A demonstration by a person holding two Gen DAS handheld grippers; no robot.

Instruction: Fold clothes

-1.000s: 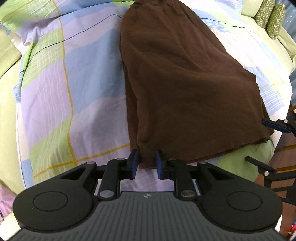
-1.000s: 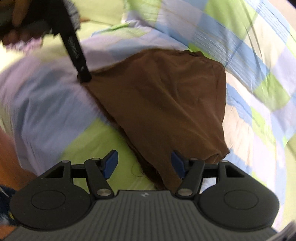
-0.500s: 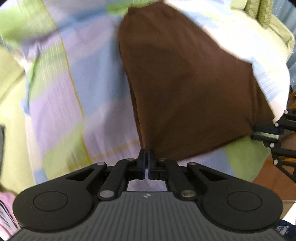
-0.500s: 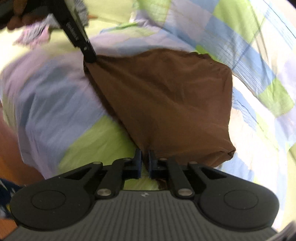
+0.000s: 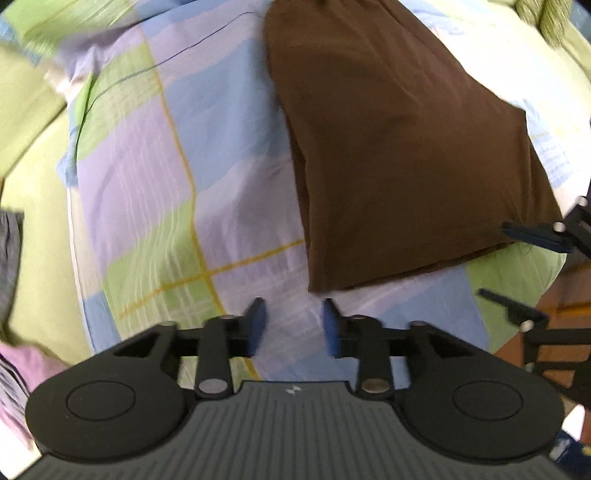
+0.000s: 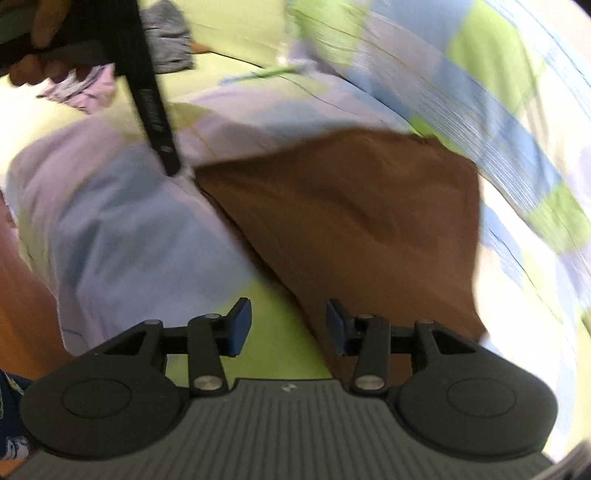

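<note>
1. The brown garment [image 5: 402, 155] lies flat on the checked quilt [image 5: 147, 177], stretched out with its long axis running away from both grippers toward the far side of the bed. Its wide hem is the near end.

2. The left gripper [image 5: 291, 325] is spread, its blue pads [image 5: 258, 321] empty. The hem's left corner sits just ahead of it and slightly right, near but not touching.

3. The right gripper [image 6: 288, 325] is also spread and grips nothing. In its own view the garment's near edge passes under its right finger; whether the pad touches cloth I cannot tell.

4. In the left view the right gripper shows at the hem's right corner, one finger level with the cloth edge.

5. Each gripper is nearest its own hem corner, so a fold would likely call for pinching both corners and carrying the hem along the long axis toward the far end.

6. Other clothes, pink [image 6: 81, 88] and grey [image 6: 166, 37], lie well apart on the green sheet [image 6: 236, 33].
</note>
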